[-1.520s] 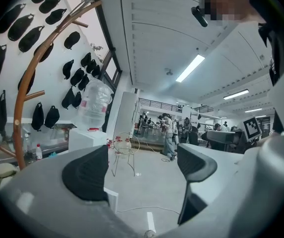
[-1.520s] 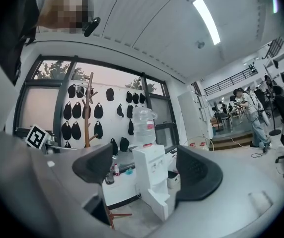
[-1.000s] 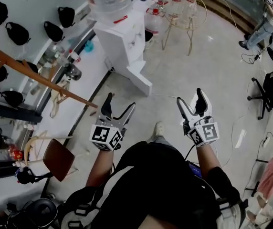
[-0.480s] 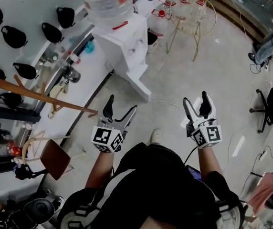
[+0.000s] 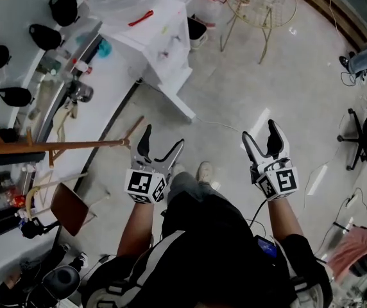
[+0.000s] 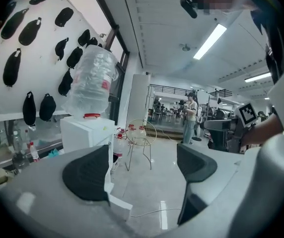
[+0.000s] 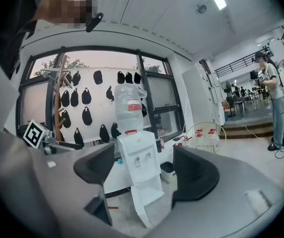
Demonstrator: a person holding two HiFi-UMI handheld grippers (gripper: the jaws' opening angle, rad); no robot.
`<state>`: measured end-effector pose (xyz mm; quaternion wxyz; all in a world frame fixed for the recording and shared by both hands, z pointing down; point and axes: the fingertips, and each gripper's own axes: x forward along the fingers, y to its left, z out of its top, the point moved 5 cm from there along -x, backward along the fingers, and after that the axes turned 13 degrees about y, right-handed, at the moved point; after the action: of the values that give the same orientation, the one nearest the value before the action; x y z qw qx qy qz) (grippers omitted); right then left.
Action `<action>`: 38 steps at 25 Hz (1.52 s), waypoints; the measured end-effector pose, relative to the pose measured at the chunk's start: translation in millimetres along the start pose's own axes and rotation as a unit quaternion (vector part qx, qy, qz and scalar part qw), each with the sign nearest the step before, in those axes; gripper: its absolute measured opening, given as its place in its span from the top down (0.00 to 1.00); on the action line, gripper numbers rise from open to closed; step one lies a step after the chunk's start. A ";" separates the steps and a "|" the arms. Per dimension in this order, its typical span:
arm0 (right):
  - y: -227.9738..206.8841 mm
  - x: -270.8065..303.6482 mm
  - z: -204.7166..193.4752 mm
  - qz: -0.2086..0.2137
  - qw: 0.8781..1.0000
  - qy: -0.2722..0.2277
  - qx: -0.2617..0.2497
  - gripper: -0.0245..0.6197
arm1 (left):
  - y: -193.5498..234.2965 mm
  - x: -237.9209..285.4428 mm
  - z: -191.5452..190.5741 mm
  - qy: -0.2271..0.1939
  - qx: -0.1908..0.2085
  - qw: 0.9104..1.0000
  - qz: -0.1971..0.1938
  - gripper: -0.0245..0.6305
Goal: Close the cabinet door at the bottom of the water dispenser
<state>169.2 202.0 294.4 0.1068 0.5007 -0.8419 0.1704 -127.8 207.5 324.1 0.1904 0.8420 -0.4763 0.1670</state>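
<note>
Water dispenser shifted toward 11 o'clock; cabinet door ajar. Left tongs, right tongs: both spread, empty.

Pale floor bearing water dispenser

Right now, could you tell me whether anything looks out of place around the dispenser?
Yes: the door at the bottom of the dispenser stands open, swung out over the floor. The left gripper and right gripper are open, apart from it.
</note>
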 end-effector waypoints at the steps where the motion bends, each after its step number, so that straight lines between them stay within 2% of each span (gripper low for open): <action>1: -5.1 4.1 -5.7 0.000 1.000 0.005 0.004 0.40 | -2.1 8.4 -5.7 0.007 0.005 1.000 -0.001 0.32; 12: -27.0 75.2 -56.2 -0.007 0.998 0.059 0.018 0.42 | 37.6 86.7 -64.9 0.068 -0.030 0.997 -0.001 0.33; 19: -34.1 123.9 -109.5 -0.014 0.995 0.090 0.028 0.42 | 67.8 126.2 -107.6 0.097 -0.038 0.995 -0.005 0.37; 31: -62.5 202.6 -205.2 -0.035 0.988 0.148 0.038 0.42 | 108.8 216.9 -205.9 0.183 -0.064 0.980 -0.030 0.37; 38: -69.8 228.3 -243.8 -0.046 0.983 0.170 0.053 0.45 | 126.4 267.2 -257.1 0.223 -0.057 0.972 -0.053 0.37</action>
<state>124.3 83.1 611.1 0.2293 0.5076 -0.7773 0.2924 -131.9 73.6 692.2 0.3478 0.7955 -0.3851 0.3128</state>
